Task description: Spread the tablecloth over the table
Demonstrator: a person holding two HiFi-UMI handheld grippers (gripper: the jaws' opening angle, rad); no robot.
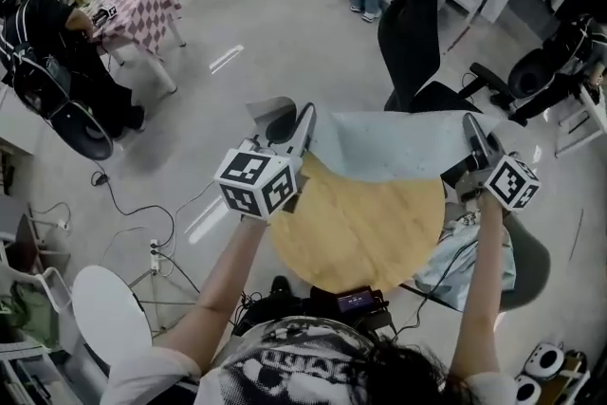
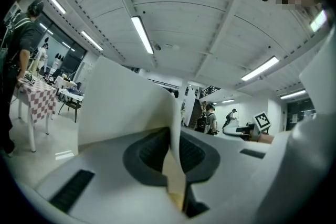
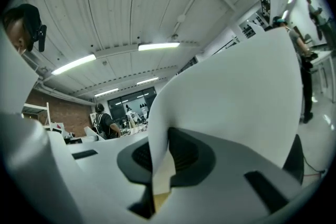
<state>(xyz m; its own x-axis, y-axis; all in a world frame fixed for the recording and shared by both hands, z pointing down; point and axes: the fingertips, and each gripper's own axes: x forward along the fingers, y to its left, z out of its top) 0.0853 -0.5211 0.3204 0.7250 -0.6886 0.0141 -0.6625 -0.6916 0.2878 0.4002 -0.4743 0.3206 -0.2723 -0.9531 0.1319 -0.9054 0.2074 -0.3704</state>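
Note:
A round wooden table [image 1: 360, 232] stands in front of me in the head view. The pale blue-grey tablecloth [image 1: 389, 147] is stretched between both grippers and covers the table's far part. My left gripper [image 1: 305, 130] is shut on the cloth's left corner, and my right gripper [image 1: 471, 130] is shut on the right corner. In the left gripper view a fold of the cloth [image 2: 126, 107] stands up from the closed left gripper [image 2: 176, 165]. The right gripper view shows the same: the cloth [image 3: 231, 97] rises from the closed right gripper [image 3: 161, 165]. Most of the wooden top is bare.
A black office chair [image 1: 413, 43] stands just beyond the table. A pale cloth bundle [image 1: 465, 256] hangs by the table's right edge. A small black device [image 1: 358, 301] sits at the near edge. A white round seat [image 1: 109, 313] and cables [image 1: 152, 247] lie at lower left.

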